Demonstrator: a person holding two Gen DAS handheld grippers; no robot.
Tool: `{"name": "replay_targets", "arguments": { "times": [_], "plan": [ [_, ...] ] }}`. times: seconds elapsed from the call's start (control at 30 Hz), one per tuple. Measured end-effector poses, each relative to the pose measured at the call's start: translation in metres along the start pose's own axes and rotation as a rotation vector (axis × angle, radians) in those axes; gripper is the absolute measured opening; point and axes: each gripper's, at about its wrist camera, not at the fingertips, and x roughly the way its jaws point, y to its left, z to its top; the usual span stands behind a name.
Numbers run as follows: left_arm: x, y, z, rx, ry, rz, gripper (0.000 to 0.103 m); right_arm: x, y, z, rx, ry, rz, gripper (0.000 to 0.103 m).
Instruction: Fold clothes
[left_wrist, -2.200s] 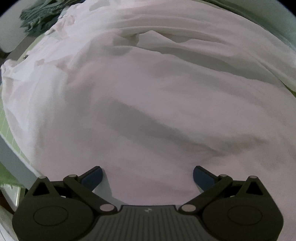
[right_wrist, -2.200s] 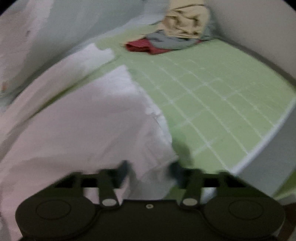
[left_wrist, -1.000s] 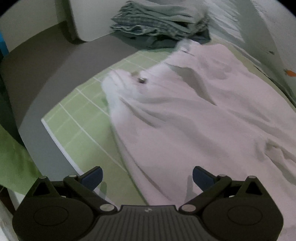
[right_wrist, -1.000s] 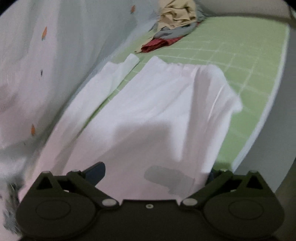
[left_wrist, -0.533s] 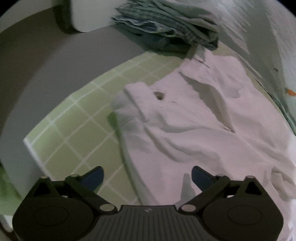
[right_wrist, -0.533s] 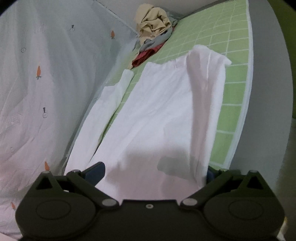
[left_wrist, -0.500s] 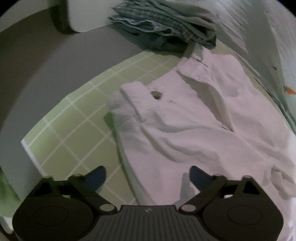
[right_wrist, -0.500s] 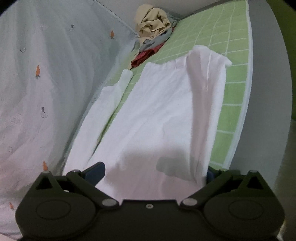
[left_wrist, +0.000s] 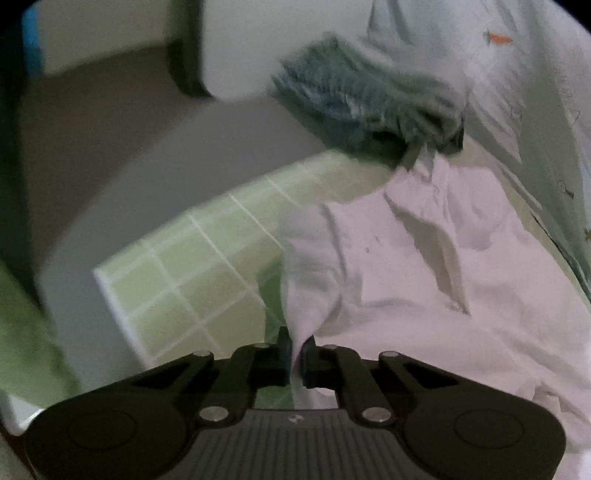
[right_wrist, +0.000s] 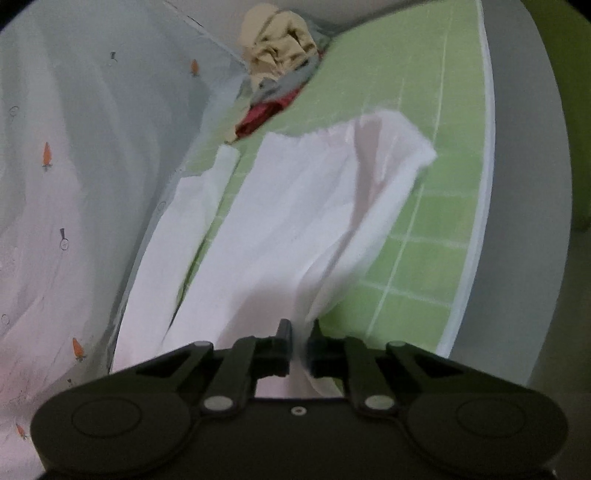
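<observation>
A green gridded mat (left_wrist: 192, 273) covered the grey bench (left_wrist: 122, 177); a pale carrot-print sheet (right_wrist: 66, 155) hung behind it.

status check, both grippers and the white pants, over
Left gripper just closed on white pants edge. Right gripper just closed on the same garment. Pants on green mat; nothing in the way.

Black left gripper (left_wrist: 296, 349), ribbed housing, silver pivot screws, round side discs

Carrot-print sheet (right_wrist: 55, 192) (pale) backs the green gridded mat (right_wrist: 436, 236).
</observation>
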Motion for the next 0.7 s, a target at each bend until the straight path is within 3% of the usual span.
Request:
{"name": "replay_targets", "arguments": {
  "times": [0.1,0.17,0.3,0.4,0.53,0.7],
  "plan": [
    [-0.049,-0.017,-0.014,0.118,-0.090,0.068,0.007,-0.019,-0.012,0.019,0.118,-0.001,0.066,0.006],
    [-0.075,-0.021,-0.020,0.112,-0.086,0.070,0.007,-0.038,-0.014,0.037,0.130,-0.027,0.091,0.006],
    [-0.095,-0.032,-0.033,0.148,-0.104,0.110,0.007,-0.052,-0.005,0.063,0.031,-0.052,0.119,0.005],
    [-0.092,-0.041,-0.036,0.108,-0.109,0.112,0.006,-0.041,0.007,0.071,-0.083,-0.027,0.130,0.005],
    [-0.099,-0.051,-0.028,0.076,-0.152,0.091,0.006,-0.031,0.027,0.078,-0.113,-0.037,0.197,0.005],
    [-0.115,-0.068,0.002,0.027,-0.226,0.003,0.006,-0.007,0.067,0.107,-0.122,-0.043,0.319,0.005]
  ]
}}
